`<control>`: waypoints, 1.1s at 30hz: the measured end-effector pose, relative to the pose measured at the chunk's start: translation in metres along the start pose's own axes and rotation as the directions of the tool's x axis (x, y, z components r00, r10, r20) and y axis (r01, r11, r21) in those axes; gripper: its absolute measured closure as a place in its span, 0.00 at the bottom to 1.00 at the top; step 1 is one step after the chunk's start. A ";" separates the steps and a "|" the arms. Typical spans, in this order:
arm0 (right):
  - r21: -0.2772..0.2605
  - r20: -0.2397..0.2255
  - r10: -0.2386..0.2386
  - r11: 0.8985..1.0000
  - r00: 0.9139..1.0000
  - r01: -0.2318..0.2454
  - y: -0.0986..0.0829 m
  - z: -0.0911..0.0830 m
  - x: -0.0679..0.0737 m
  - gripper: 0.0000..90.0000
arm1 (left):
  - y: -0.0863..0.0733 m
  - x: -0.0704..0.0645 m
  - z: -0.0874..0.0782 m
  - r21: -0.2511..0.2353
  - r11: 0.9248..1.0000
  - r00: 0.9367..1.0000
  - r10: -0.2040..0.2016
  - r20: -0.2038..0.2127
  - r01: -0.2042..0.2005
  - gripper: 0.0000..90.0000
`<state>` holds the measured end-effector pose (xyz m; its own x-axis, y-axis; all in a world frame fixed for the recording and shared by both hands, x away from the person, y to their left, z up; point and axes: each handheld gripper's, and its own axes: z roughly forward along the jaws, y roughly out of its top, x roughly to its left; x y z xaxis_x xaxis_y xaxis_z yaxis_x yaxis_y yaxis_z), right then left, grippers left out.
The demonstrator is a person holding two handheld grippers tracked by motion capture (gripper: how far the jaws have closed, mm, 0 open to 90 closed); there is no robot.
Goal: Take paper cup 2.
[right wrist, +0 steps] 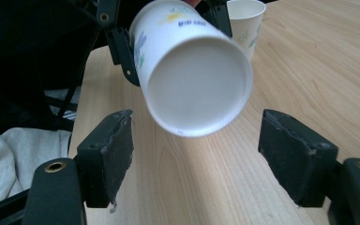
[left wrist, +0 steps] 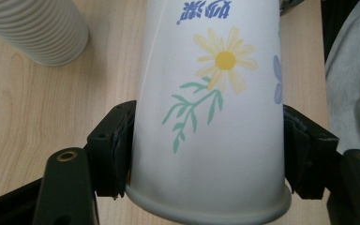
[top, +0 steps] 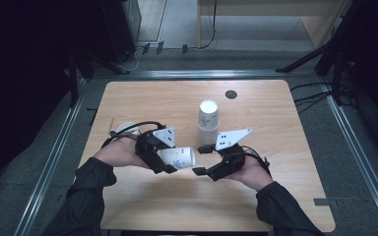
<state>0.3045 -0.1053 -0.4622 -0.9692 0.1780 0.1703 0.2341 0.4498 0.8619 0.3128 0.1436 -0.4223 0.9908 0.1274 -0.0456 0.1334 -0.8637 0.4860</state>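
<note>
Black padded jaws of the left gripper [left wrist: 206, 154] pressed on both sides of a white paper cup printed with a yellow daisy, green stem and blue lettering [left wrist: 211, 108], clamped near its rolled rim. From the high view the left gripper [top: 161, 156] held that cup [top: 177, 158] on its side above the light wooden table [top: 275, 196], near the middle of the near half, its closed base turned toward the right gripper [top: 203, 160]. In the right gripper view the cup's round white base [right wrist: 198, 89] faced the camera, raised over the table between and beyond the right gripper's [right wrist: 197, 154] two jaws, which stood wide apart and touched nothing. The lettering was cut off by the frame and could not be read. A stack of white paper cups [top: 208, 121] stood upside down near the table's centre; a single white paper cup [top: 127, 128] stood upright toward the left edge, partly hidden behind the left hand and cable. A small dark round disc [top: 231, 94] lay near the far edge.
</note>
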 end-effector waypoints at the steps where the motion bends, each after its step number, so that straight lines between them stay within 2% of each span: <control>1: -0.002 0.001 -0.003 1.000 1.000 0.003 0.000 0.001 0.000 0.30 | 0.000 0.000 0.003 0.015 1.000 1.000 0.001 0.002 -0.001 0.33; 7: 0.008 -0.009 -0.015 1.000 1.000 0.015 0.000 0.007 0.000 0.30 | 0.001 -0.002 0.013 0.073 0.997 1.000 0.012 0.018 -0.013 0.33; 16: 0.039 -0.034 -0.027 0.999 0.999 0.028 0.000 0.019 0.003 0.29 | 0.007 -0.005 0.018 0.093 0.995 0.998 0.027 0.049 -0.031 0.33; 20: 0.056 -0.047 -0.039 0.998 0.998 0.042 0.001 0.024 0.005 0.29 | 0.009 -0.007 0.020 0.097 0.994 0.998 0.043 0.051 -0.047 0.33; 26: 0.069 -0.053 -0.052 0.996 0.997 0.056 0.000 0.029 0.008 0.31 | 0.011 -0.008 0.023 0.097 0.994 0.997 0.046 0.057 -0.051 0.32; 29: 0.077 -0.056 -0.057 0.995 0.997 0.061 0.000 0.030 0.009 0.33 | 0.011 -0.009 0.023 0.075 0.996 0.997 0.042 0.066 -0.047 0.32; 33: 0.084 -0.054 -0.071 0.994 0.996 0.075 0.000 0.031 0.010 0.36 | 0.011 -0.008 0.022 0.076 0.995 0.997 0.053 0.064 -0.058 0.32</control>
<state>0.2975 -0.0765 -0.4751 -0.9860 0.0982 0.1346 0.1664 0.5337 0.8291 0.3064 0.1221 -0.4361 0.9959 0.0499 -0.0751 0.0770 -0.9044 0.4198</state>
